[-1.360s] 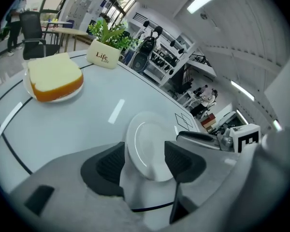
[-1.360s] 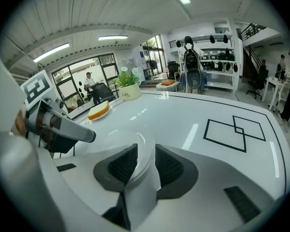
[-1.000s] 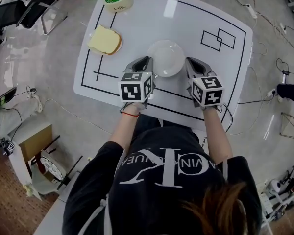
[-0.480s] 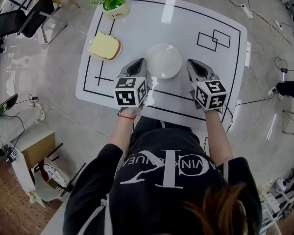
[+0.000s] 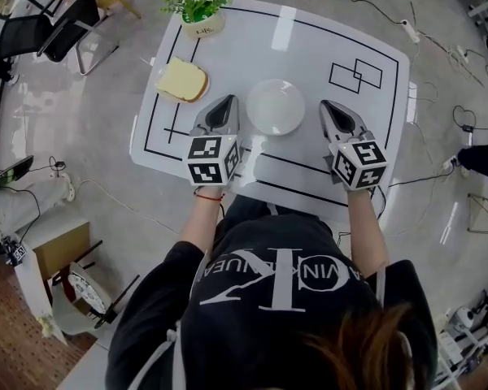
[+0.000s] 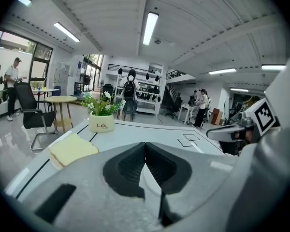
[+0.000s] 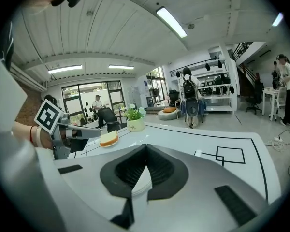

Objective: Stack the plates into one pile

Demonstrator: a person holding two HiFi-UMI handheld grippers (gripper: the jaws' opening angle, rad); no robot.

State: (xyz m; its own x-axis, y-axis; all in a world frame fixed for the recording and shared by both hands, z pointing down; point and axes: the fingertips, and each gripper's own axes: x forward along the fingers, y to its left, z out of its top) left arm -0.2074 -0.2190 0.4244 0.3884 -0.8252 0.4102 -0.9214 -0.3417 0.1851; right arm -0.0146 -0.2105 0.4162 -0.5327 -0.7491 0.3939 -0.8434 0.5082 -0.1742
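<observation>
A white round plate (image 5: 275,106) lies in the middle of the white table (image 5: 309,43). My left gripper (image 5: 228,101) hangs just left of it, shut and empty, a small gap from the rim. My right gripper (image 5: 325,104) hangs just right of it, also shut and empty. In the left gripper view the closed left gripper (image 6: 145,143) has the plate (image 6: 149,180) showing below its tip. The right gripper view shows the same below the shut right gripper (image 7: 146,146), with the plate (image 7: 142,181) under it. A yellow slab like a bread slice (image 5: 181,80) lies at the table's left.
A potted plant (image 5: 197,21) stands at the table's far left corner. Black lines and two overlapping rectangles (image 5: 359,73) are drawn on the tabletop. Chairs (image 5: 61,23) stand beyond the table on the left, and cables lie on the floor at the right.
Both grippers have risen and drawn slightly away from the plate's rim, which they flanked closely before. The plate has stayed in place.
</observation>
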